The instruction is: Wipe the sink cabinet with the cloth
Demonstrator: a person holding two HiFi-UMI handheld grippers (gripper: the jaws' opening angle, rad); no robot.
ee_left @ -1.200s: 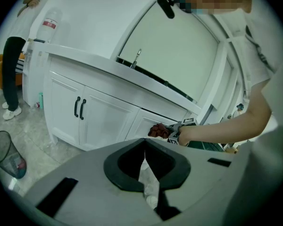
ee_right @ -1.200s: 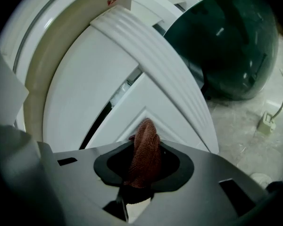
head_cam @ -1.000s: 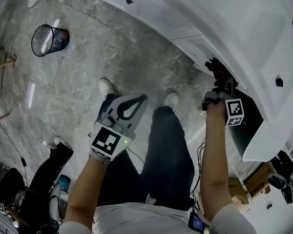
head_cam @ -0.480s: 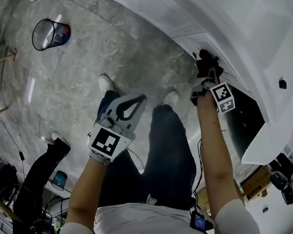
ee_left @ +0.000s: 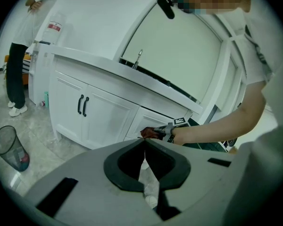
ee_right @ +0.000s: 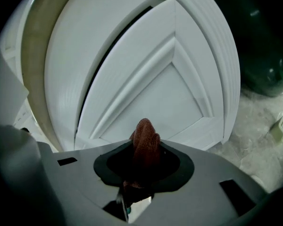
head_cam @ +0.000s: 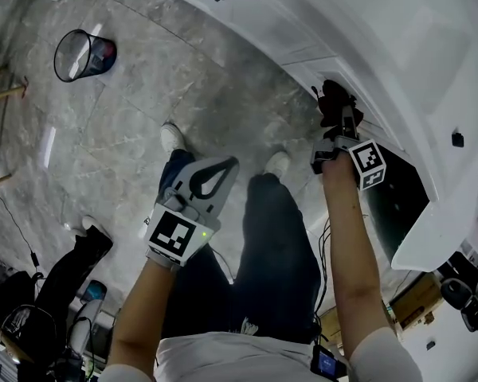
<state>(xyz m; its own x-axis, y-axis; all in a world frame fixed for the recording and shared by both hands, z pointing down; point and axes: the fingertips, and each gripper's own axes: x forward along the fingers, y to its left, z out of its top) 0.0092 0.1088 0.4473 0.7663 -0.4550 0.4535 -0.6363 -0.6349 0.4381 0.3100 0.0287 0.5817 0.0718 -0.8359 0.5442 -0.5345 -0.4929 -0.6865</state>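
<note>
R tongs [ee_right: 142,166] clamped on red cloth [ee_right: 145,134] by cabinet door [ee_right: 179,93].
L tongs [ee_left: 144,147] together, empty; tap [ee_left: 138,59] only in left gripper view.

Even, cool, fairly bright indoor light from above, with pale glare streaks on the marble floor [head_cam: 135,94] and a nearly blown-out white sink cabinet [head_cam: 263,14]; soft shadows only; heavy fisheye bending (black corners in both gripper views), nearest foreground slightly out of focus.
</note>
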